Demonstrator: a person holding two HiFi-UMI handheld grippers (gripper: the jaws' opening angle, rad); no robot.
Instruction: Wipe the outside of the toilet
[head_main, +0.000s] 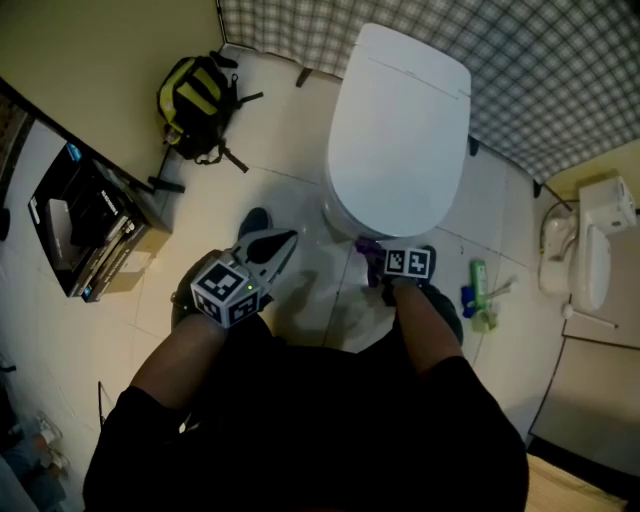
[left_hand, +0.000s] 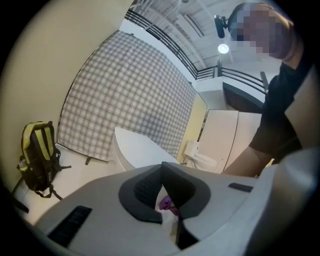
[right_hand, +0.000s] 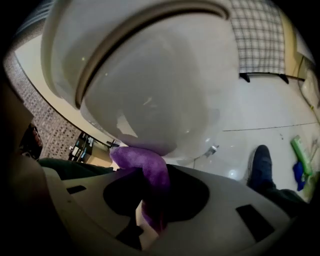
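Note:
The white toilet (head_main: 400, 130) stands with its lid down in the upper middle of the head view. My right gripper (head_main: 375, 258) is shut on a purple cloth (head_main: 364, 246) and presses it against the lower front of the bowl. The right gripper view shows the cloth (right_hand: 145, 162) folded between the jaws of my right gripper (right_hand: 150, 172), touching the underside of the bowl (right_hand: 150, 100). My left gripper (head_main: 285, 242) hovers above the floor just left of the bowl, jaws together and holding nothing. In its own view the left gripper (left_hand: 163, 172) faces the toilet (left_hand: 142, 152).
A yellow and black backpack (head_main: 200, 105) lies on the floor at the back left. A dark rack (head_main: 85, 225) stands by the left wall. A green bottle (head_main: 478, 285) lies right of the toilet, near a small white fixture (head_main: 590, 250). A shoe (head_main: 253, 222) is beside the left gripper.

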